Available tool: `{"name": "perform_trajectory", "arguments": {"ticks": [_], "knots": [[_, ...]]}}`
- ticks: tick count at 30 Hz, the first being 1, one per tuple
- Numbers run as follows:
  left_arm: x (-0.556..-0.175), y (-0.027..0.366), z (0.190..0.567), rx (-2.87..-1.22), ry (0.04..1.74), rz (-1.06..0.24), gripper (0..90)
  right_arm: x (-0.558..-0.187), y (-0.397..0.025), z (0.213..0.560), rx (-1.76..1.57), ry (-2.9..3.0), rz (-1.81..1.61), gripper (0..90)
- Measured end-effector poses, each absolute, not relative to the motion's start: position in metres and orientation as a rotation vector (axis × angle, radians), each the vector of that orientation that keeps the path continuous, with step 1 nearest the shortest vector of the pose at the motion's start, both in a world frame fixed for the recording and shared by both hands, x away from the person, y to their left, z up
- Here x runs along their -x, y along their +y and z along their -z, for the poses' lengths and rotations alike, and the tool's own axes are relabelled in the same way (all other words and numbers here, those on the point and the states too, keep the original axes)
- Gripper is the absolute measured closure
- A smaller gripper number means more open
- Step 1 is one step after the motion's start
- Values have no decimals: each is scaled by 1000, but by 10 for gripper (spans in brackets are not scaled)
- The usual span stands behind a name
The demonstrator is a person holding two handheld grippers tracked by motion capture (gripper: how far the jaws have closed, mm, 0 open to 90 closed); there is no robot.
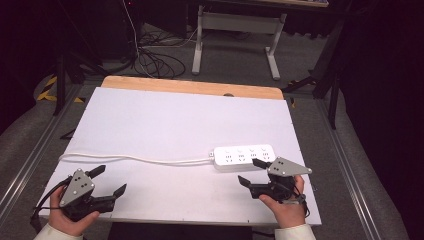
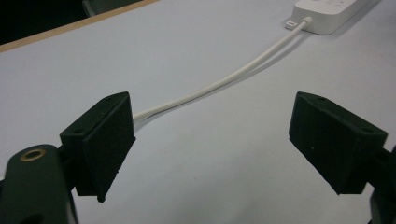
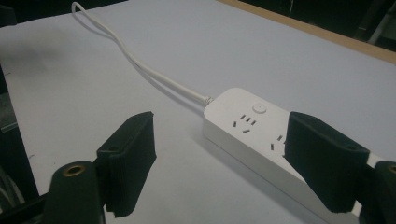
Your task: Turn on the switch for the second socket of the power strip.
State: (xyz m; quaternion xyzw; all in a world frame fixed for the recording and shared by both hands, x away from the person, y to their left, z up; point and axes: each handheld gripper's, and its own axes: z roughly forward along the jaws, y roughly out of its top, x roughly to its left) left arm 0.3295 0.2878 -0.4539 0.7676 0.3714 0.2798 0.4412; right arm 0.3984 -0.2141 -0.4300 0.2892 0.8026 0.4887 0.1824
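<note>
A white power strip (image 1: 244, 156) with several socket groups lies on the white tabletop at the right, and its white cable (image 1: 135, 158) runs left toward the table's left edge. My right gripper (image 1: 249, 171) stands open just in front of the strip's right half, nothing between its jaws. In the right gripper view the power strip (image 3: 252, 130) lies between and beyond the jaws, its cable (image 3: 140, 67) looping away. My left gripper (image 1: 110, 180) is open near the front left corner, holding nothing. The left gripper view shows the cable (image 2: 219, 84) leading to the strip (image 2: 327, 14).
The white board (image 1: 175, 125) covers a wooden table whose bare far edge (image 1: 190, 86) shows. Beyond it stand a white table frame (image 1: 235, 35) and loose floor cables (image 1: 155, 60). Metal rails (image 1: 345, 160) run along both sides.
</note>
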Motion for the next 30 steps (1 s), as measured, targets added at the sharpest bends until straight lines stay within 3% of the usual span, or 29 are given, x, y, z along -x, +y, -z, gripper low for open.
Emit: {"name": "perform_trajectory", "arguments": {"ticks": [13,30], "knots": [[-331,293,454,-1863,928,-639,121,-401,-225,460,-871,2270,-1404,234],[-331,291,456,-1891,886,-706,111,-404,-231,484,-957,2273,-1372,191]]}}
